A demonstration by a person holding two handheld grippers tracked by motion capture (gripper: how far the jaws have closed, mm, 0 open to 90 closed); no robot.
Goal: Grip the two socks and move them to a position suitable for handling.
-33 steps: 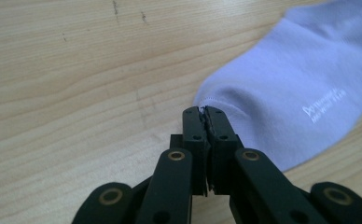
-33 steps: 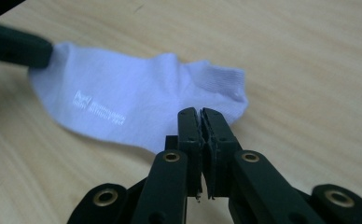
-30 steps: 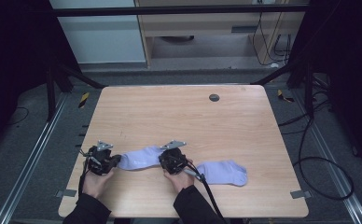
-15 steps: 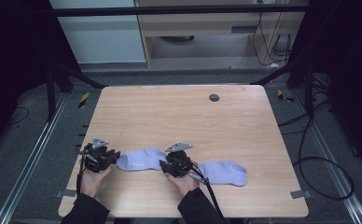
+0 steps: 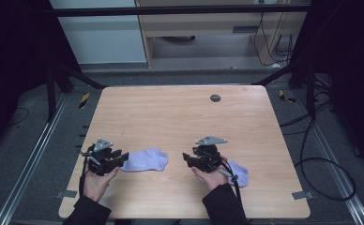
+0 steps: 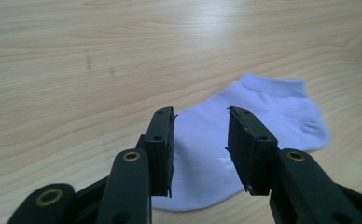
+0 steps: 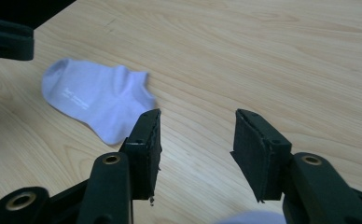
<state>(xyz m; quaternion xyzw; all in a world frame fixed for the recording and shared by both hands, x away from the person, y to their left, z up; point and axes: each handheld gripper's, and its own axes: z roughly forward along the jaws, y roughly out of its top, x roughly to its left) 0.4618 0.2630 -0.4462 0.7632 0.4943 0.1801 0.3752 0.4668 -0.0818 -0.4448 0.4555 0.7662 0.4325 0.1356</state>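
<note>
A pale lilac sock (image 5: 145, 159) lies flat on the wooden table (image 5: 180, 117) near its front left. My left gripper (image 5: 118, 158) is at the sock's left end. In the left gripper view, the left gripper (image 6: 201, 113) has just been opening and hangs above the sock (image 6: 268, 107) without its pads pressing on it. My right gripper (image 5: 188, 158) is off to the right of that sock. Its jaws (image 7: 198, 116) have also just been opening, with bare wood between them and the sock (image 7: 95, 95) to their upper left. A second lilac sock (image 5: 238, 172) lies partly under the right hand.
A small dark round cap (image 5: 215, 98) is set in the table near its far edge. Black frame bars and cables stand around the table on the floor. The left gripper's dark body (image 7: 6, 37) shows at the top left of the right gripper view.
Both grippers were shut on the ends of the left sock; both have opened and let it go. The right gripper has moved to the right, away from it. The left gripper rose slightly.
</note>
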